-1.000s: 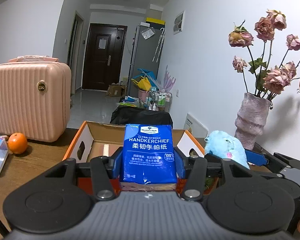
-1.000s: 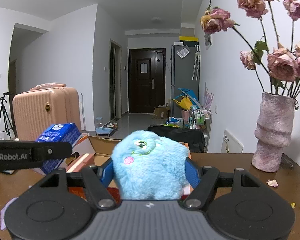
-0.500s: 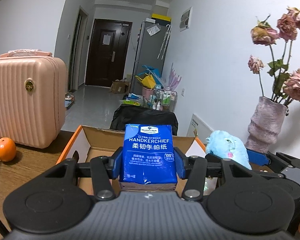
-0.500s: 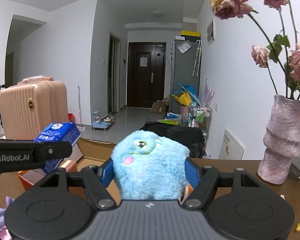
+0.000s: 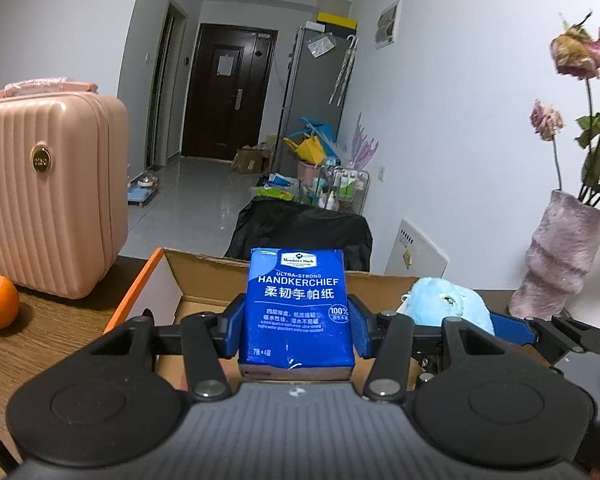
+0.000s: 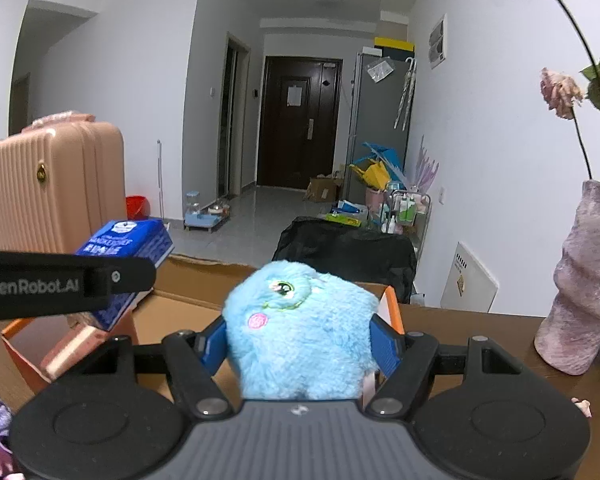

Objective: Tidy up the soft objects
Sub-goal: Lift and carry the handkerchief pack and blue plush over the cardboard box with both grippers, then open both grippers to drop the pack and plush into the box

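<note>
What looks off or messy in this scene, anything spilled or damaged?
Mostly tidy. The flowers in the vase are wilted and drooping, and small bits, possibly fallen petals, lie scattered on the table near the vase. The handkerchief pack and blue plush toy look intact in the fingers.

Both wrist views sit low over the cardboard box (image 5: 204, 276), facing the hallway door (image 6: 298, 124) (shared).

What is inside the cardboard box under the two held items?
Only bare brown floor shows inside the cardboard box. The tissue pack in the left gripper and the blue plush toy in the right gripper cover most of it.
</note>
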The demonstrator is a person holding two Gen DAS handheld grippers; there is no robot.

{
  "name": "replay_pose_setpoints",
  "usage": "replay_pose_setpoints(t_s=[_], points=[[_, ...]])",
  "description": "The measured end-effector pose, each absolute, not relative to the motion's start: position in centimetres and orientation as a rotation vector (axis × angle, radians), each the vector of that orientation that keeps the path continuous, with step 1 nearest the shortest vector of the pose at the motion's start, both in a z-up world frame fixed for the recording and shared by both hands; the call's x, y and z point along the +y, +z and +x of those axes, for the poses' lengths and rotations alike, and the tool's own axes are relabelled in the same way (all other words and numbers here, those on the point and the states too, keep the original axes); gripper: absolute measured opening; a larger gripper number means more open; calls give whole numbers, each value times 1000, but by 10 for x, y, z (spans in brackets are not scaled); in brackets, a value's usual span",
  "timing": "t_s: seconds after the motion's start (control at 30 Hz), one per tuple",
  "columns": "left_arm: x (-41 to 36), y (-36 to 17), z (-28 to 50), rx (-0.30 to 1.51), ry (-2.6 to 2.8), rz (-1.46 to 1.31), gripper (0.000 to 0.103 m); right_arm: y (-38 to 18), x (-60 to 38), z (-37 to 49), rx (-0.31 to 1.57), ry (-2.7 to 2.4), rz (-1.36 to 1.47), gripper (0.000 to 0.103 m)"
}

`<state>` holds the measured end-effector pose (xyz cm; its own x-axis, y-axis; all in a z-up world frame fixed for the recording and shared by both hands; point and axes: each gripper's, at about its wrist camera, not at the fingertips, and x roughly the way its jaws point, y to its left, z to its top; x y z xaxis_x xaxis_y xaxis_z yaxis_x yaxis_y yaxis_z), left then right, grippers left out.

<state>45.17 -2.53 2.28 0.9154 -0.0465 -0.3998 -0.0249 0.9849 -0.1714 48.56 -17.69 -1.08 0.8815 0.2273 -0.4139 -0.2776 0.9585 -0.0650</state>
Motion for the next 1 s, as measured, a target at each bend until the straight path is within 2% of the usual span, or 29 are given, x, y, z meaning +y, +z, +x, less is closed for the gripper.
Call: replay_pose_setpoints(t_s=[0.2, 0.37, 0.43, 0.5, 0.53, 0.63, 0.67, 1.0], points=[[-20, 12, 467, 463, 13, -175, 52, -18, -176, 491, 448, 261, -121, 71], [-17, 7, 470, 491, 7, -183, 55, -19, -176, 493, 459, 261, -115, 76], [-16, 7, 468, 488, 7, -185, 62, -18, -177, 493, 460, 257, -113, 77], [-15, 8, 466, 480, 5, -190, 76, -18, -178, 492, 460, 247, -108, 87], [-14, 8, 466, 476, 5, -192, 79, -18, -179, 492, 462, 240, -105, 94], [-14, 11, 461, 455, 28, -182, 95, -17, -182, 493, 470, 223, -100, 103], [-13, 12, 459, 446, 33, -181, 102, -17, -183, 493, 470, 216, -98, 103], [-13, 17, 452, 427, 74, -171, 103, -12, -181, 486, 465, 206, -108, 103]])
